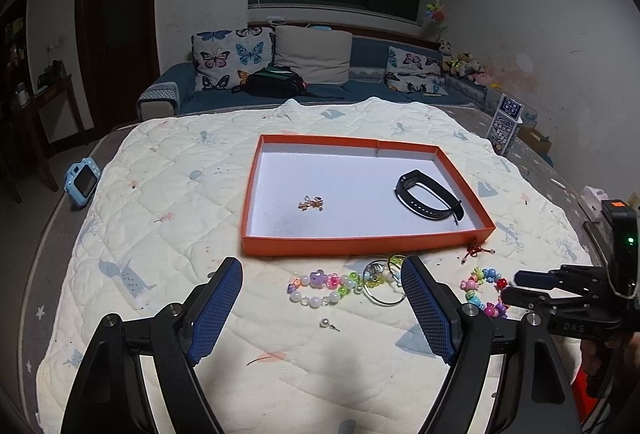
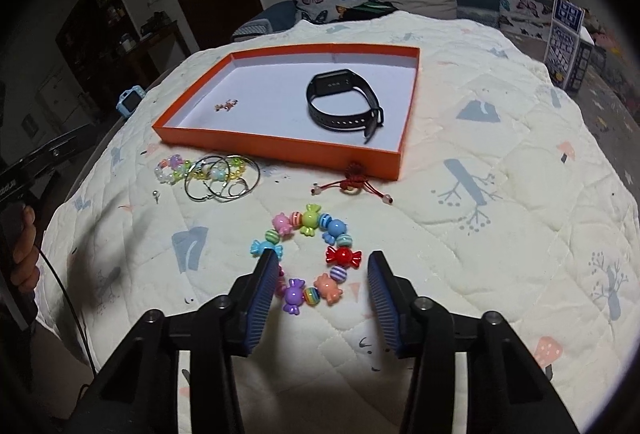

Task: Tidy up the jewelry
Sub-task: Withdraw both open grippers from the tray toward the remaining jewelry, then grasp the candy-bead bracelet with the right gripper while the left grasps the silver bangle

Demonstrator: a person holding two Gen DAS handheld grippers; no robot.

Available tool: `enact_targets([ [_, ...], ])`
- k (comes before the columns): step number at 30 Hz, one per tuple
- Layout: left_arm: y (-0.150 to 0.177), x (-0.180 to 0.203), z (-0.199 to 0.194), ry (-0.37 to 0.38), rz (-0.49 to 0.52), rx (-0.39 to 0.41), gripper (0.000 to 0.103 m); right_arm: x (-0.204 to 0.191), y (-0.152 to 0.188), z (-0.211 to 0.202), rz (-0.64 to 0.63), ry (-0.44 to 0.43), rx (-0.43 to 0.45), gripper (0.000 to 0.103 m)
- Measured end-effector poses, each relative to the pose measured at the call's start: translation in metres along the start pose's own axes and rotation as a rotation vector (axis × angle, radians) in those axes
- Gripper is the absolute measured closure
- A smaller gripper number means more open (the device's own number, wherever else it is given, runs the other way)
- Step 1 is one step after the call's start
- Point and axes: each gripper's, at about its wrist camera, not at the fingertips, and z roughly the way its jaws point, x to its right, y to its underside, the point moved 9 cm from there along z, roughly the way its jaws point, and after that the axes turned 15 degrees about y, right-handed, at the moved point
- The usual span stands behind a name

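An orange tray [image 1: 360,246] [image 2: 280,149] holds a black watch band [image 1: 430,199] [image 2: 344,105] and a small rose-gold chain [image 1: 311,202] [image 2: 226,105]. In front of it lie a pastel bead bracelet [image 1: 324,286] [image 2: 176,169], silver hoops [image 1: 384,286] [image 2: 222,177], a red knotted cord [image 1: 476,250] [image 2: 354,183], a pearl stud [image 1: 328,324] [image 2: 155,196] and a candy-bead bracelet [image 2: 308,258] [image 1: 482,292]. My left gripper [image 1: 322,270] is open above the pastel bracelet. My right gripper [image 2: 322,260] [image 1: 516,286] is open, its fingers astride the candy-bead bracelet.
All lies on a cream quilt [image 1: 160,234] [image 2: 500,193] over a bed. A blue toy camera [image 1: 82,183] [image 2: 130,102] sits at the left edge, a blue-white carton [image 1: 505,127] [image 2: 568,41] at the far right. A sofa with cushions [image 1: 280,65] stands behind.
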Motion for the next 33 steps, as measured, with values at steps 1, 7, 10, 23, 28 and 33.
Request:
enact_targets([
  [1, 0.001, 0.001, 0.001, 0.003, 0.005, -0.001, 0.016, 0.0, 0.0, 0.001, 0.002, 0.004, -0.004, 0.062],
  [7, 0.008, 0.016, 0.009, 0.047, 0.053, -0.023, 0.016, 0.0, 0.001, 0.012, 0.012, 0.035, -0.027, 0.068],
  [10, 0.014, 0.025, 0.016, 0.063, 0.093, -0.043, 0.016, 0.001, 0.001, 0.013, -0.002, 0.056, -0.016, 0.076],
  [23, 0.028, 0.039, 0.037, 0.139, 0.129, -0.08, 0.018, 0.009, -0.001, 0.009, 0.003, 0.05, -0.008, 0.08],
  [28, 0.034, 0.036, 0.043, 0.153, 0.134, -0.1, 0.021, 0.015, -0.001, 0.007, 0.01, 0.056, -0.009, 0.08],
  [33, 0.046, 0.021, 0.058, 0.154, 0.072, -0.155, 0.034, 0.02, 0.002, 0.008, 0.005, 0.06, -0.017, 0.08],
])
